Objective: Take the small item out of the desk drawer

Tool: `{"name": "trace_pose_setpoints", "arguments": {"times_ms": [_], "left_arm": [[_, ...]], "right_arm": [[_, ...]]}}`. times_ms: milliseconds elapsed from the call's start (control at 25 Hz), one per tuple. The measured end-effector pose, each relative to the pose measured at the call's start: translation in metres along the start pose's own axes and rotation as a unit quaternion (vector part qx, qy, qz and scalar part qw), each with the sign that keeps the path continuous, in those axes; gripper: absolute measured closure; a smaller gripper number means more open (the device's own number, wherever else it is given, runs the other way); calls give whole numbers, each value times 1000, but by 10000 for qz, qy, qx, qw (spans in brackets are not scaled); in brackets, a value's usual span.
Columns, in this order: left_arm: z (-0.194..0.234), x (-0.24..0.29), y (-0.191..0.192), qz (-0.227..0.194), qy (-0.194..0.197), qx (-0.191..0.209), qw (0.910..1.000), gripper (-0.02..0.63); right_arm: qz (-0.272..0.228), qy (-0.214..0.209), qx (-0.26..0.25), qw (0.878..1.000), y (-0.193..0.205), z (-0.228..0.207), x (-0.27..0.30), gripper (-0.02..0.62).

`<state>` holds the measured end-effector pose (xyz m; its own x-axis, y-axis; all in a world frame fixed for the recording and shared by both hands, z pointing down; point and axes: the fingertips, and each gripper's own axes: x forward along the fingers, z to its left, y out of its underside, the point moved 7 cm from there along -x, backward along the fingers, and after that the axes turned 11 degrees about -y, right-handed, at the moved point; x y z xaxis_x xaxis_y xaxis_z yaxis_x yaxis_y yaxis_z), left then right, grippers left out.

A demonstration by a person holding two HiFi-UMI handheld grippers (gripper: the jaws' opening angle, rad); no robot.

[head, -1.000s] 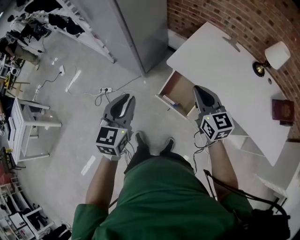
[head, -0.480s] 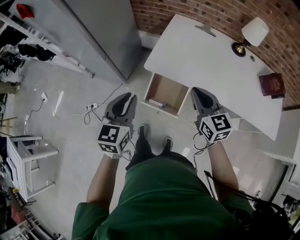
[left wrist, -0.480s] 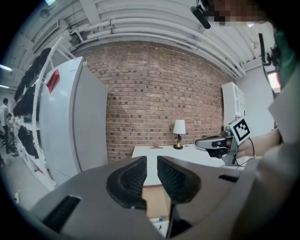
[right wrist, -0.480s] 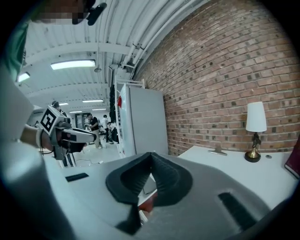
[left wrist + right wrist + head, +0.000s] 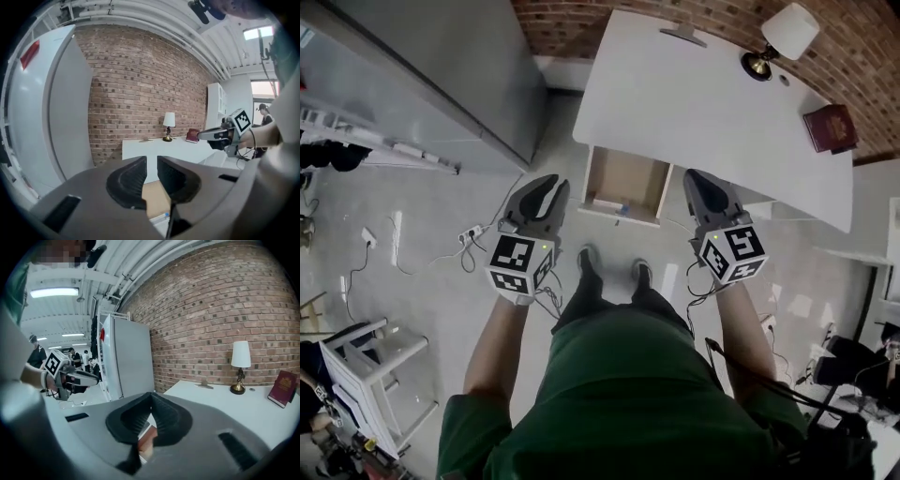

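The white desk (image 5: 703, 103) has its wooden drawer (image 5: 623, 178) pulled out toward me. A small white and blue item (image 5: 609, 203) lies at the drawer's front edge, and a part of it shows below the left jaws (image 5: 161, 218). My left gripper (image 5: 547, 186) hovers left of the drawer, its jaws a little apart with nothing between them (image 5: 151, 161). My right gripper (image 5: 700, 180) is held right of the drawer, over the desk's front edge, its jaws closed together and empty (image 5: 151, 397). Neither gripper touches the drawer.
A table lamp (image 5: 780, 37) and a dark red book (image 5: 830, 127) stand at the desk's far side. A tall grey cabinet (image 5: 441, 75) stands left of the desk. A power strip with cables (image 5: 473, 234) lies on the floor, and a white stool (image 5: 370, 366) stands at lower left.
The view has swung round, so the desk and open drawer now lie straight ahead between the grippers. Both grippers keep the same pose and jaw opening.
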<state>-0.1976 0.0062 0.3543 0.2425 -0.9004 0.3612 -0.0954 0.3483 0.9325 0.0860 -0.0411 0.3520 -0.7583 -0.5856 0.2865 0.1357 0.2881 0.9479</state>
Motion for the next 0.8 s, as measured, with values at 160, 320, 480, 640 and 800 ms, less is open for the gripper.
{"name": "trace_pose_setpoints", "arguments": {"times_ms": [160, 320, 480, 640, 800], "left_arm": [[18, 24, 13, 194, 484, 197, 9984, 545], [28, 46, 26, 292, 803, 323, 9958, 545], [28, 68, 44, 457, 1125, 435, 9916, 545], [20, 87, 58, 557, 1363, 591, 9873, 545], [7, 98, 71, 588, 1576, 745, 9829, 545]], "right_arm": [[139, 366, 155, 9991, 11, 10, 4, 591], [277, 705, 332, 9966, 22, 16, 3, 591], [427, 941, 475, 9935, 34, 19, 0, 591], [512, 1056, 631, 9911, 47, 16, -4, 591], [588, 925, 747, 9912, 62, 10, -1, 591]]}}
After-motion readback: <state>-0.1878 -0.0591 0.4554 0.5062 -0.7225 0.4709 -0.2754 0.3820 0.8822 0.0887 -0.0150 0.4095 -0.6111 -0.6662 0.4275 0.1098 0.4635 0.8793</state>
